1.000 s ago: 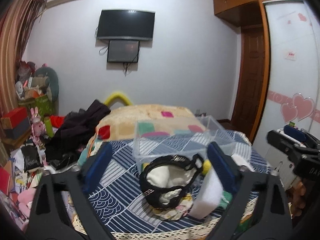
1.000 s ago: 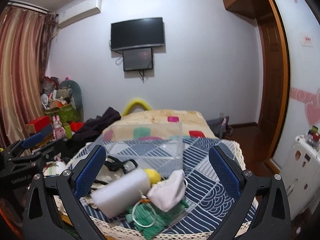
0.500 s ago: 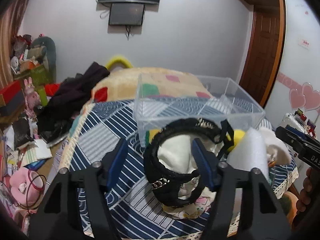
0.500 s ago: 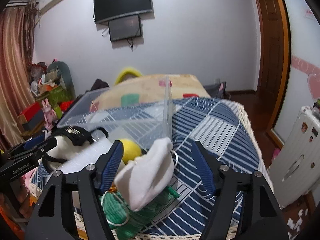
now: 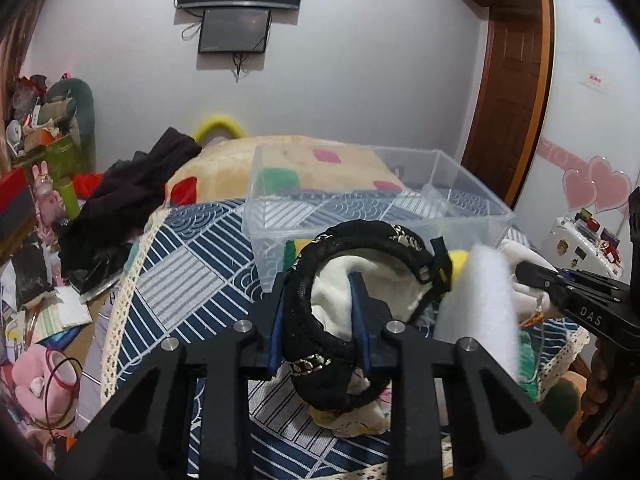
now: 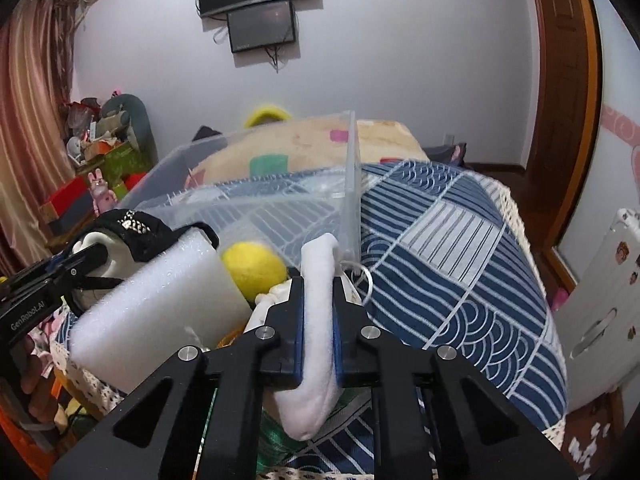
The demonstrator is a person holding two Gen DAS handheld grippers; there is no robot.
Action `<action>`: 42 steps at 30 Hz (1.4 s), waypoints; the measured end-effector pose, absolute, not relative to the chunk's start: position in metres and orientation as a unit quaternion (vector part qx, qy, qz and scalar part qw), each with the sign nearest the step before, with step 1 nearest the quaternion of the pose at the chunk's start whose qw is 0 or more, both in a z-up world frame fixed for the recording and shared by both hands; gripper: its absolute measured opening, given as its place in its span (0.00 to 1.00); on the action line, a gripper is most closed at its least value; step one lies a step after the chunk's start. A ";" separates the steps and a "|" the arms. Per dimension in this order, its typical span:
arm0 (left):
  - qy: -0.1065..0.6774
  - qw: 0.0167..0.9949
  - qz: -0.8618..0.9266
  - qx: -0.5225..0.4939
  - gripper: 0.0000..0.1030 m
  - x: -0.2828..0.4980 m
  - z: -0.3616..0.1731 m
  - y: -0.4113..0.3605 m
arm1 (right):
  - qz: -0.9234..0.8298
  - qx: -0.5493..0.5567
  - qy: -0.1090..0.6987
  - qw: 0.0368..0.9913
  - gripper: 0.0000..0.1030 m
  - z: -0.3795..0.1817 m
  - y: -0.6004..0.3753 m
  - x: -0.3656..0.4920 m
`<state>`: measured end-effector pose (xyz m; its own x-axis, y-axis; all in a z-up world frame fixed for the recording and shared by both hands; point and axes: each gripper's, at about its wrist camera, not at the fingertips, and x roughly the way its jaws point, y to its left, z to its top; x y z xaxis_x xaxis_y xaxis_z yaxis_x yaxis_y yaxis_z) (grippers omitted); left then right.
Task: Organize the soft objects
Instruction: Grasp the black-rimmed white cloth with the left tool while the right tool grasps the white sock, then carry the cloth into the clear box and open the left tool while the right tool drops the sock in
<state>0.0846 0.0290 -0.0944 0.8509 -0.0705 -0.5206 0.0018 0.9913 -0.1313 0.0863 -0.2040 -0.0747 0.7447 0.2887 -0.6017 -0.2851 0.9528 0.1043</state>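
Observation:
My left gripper [image 5: 320, 322] is shut on the black padded ring [image 5: 362, 236] and the cream cloth [image 5: 384, 288] inside it, on the blue patterned bedspread [image 5: 192, 276]. My right gripper [image 6: 318, 326] is shut on a white soft pouch [image 6: 318, 312]. A white foam block [image 6: 156, 304] and a yellow ball [image 6: 252, 266] lie left of the pouch. A clear plastic box [image 5: 360, 196] stands just behind the pile; it also shows in the right wrist view [image 6: 280, 200]. The right gripper shows at the right edge of the left wrist view [image 5: 560, 284].
A green mesh item [image 6: 276, 436] lies under the pouch. A beige patchwork blanket [image 5: 224, 172] and dark clothes [image 5: 132, 188] lie behind the box. Clutter and toys fill the floor at left [image 5: 36, 320]. A white suitcase [image 6: 600, 296] stands right of the bed.
Both grippers moved down and forward and closed: the left onto the black ring and cream cloth, the right onto the white pouch. Both were wide open a second ago.

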 end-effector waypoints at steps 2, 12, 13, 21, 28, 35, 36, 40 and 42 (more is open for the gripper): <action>0.261 0.963 -0.020 -0.061 0.27 0.078 -0.087 0.029 | 0.153 0.002 0.311 0.938 0.09 -0.068 -0.206 0.082; 0.208 0.976 -0.013 -0.057 0.27 0.055 -0.052 0.033 | 0.153 0.004 0.253 0.955 0.08 -0.031 -0.206 0.071; 0.204 0.977 -0.012 -0.056 0.27 0.054 -0.049 0.034 | 0.153 0.001 0.245 0.957 0.08 -0.026 -0.206 0.069; 0.231 0.969 -0.043 -0.070 0.27 0.061 -0.055 0.039 | 0.162 -0.003 0.225 0.961 0.08 -0.017 -0.201 0.070; 0.306 0.950 -0.034 -0.056 0.34 0.080 -0.100 0.037 | 0.165 0.002 0.240 0.957 0.08 -0.029 -0.203 0.075; 0.303 0.952 -0.015 -0.033 0.56 0.062 -0.102 0.034 | 0.168 0.001 0.246 0.955 0.08 -0.033 -0.200 0.072; 0.305 0.952 -0.012 -0.026 0.46 0.059 -0.103 0.032 | 0.168 0.002 0.247 0.954 0.08 -0.032 -0.199 0.072; 0.305 0.952 -0.005 -0.015 0.24 0.054 -0.102 0.032 | 0.171 -0.001 0.248 0.954 0.08 -0.033 -0.196 0.070; 0.302 0.953 -0.002 -0.013 0.20 0.051 -0.101 0.032 | 0.172 -0.002 0.248 0.953 0.08 -0.032 -0.196 0.069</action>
<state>0.0512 0.0319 -0.1008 0.8176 -0.0120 -0.5757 -0.0032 0.9997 -0.0253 0.0694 -0.1963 -0.0325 0.8173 0.3271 -0.4743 -0.3289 0.9408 0.0819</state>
